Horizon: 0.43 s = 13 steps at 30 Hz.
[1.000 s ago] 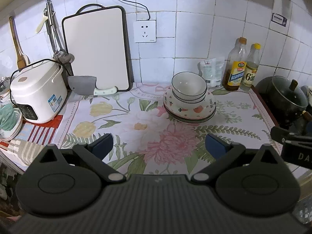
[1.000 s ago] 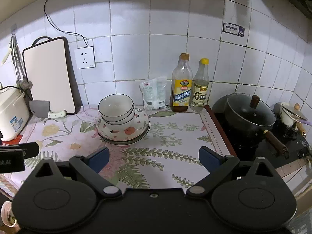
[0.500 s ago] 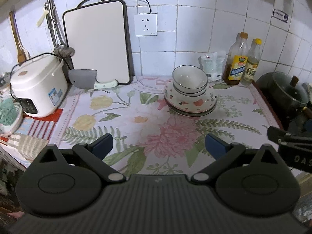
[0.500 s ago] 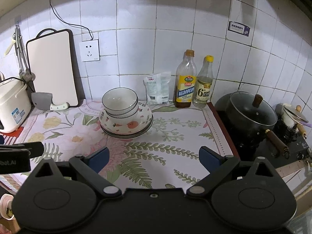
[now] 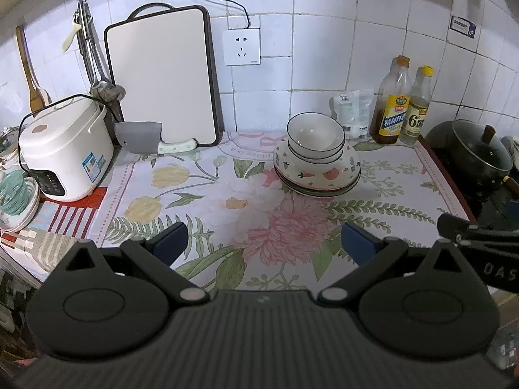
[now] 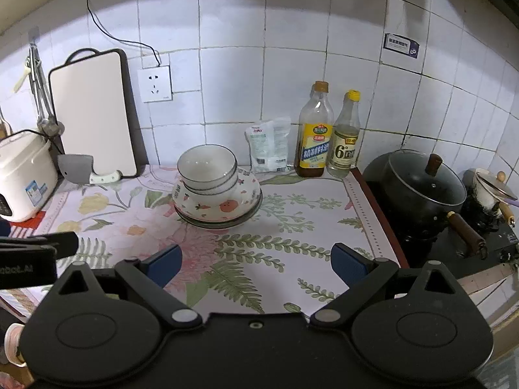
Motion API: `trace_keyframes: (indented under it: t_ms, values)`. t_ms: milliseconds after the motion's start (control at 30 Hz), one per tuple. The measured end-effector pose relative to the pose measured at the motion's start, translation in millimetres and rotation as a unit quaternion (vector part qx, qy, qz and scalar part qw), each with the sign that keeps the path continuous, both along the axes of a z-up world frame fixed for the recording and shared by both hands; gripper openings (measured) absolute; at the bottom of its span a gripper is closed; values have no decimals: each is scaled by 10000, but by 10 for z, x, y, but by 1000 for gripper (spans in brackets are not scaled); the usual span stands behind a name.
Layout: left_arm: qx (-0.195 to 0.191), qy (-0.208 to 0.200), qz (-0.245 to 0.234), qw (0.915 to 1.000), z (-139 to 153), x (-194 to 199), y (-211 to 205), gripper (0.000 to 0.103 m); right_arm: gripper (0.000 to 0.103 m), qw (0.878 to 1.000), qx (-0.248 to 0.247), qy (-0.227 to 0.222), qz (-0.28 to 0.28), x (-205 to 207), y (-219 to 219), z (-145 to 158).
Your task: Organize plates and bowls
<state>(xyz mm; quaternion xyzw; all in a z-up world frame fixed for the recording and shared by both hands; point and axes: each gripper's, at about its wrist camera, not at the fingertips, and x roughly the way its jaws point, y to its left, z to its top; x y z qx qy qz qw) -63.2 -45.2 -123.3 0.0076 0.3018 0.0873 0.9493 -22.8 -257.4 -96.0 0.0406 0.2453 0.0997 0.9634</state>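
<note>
Bowls (image 5: pixel 315 136) sat nested on the plates (image 5: pixel 316 175), one stack on the floral cloth (image 5: pixel 227 201), toward its back right part. Landmark is that stack. Behind it, a packet (image 5: pixel 352 113) leaned on the tiled wall; just right of the packet stood two bottles (image 5: pixel 402 103). Right of the stack, off the cloth, a lidded black pot (image 5: pixel 480 152). Left of the stack, a cutting board (image 5: pixel 162 77) leaned on the wall with a cleaver (image 5: pixel 152 137) at its foot, and further left a rice cooker (image 5: pixel 65 149). You held your left gripper (image 5: pixel 262 243) wide apart and empty, over the cloth in front of the stack, well apart from it. Your right gripper (image 6: pixel 256 261) was likewise spread and empty, in front of the stack and a bit to its right, touching nothing. From the right wrist view the stack (image 6: pixel 217 194) showed two bowls on at least two plates; exact plate count unclear.
</note>
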Motion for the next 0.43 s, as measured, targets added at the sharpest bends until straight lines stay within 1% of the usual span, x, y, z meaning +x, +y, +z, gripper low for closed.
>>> trace_keyframes:
  t_ms: [200, 300, 433]
  values:
    - [-180, -31, 66, 9998, -19, -17, 93, 102, 100, 10000, 7, -5, -50, -11, 18, -10]
    - [-184, -125, 105, 9997, -2, -41, 115, 102, 100, 10000, 16, 28, -48, -12, 30, -23]
    - [-188, -112, 102, 9997, 8, -55, 134, 102, 100, 10000, -26, 41, -38, -22, 55, -31]
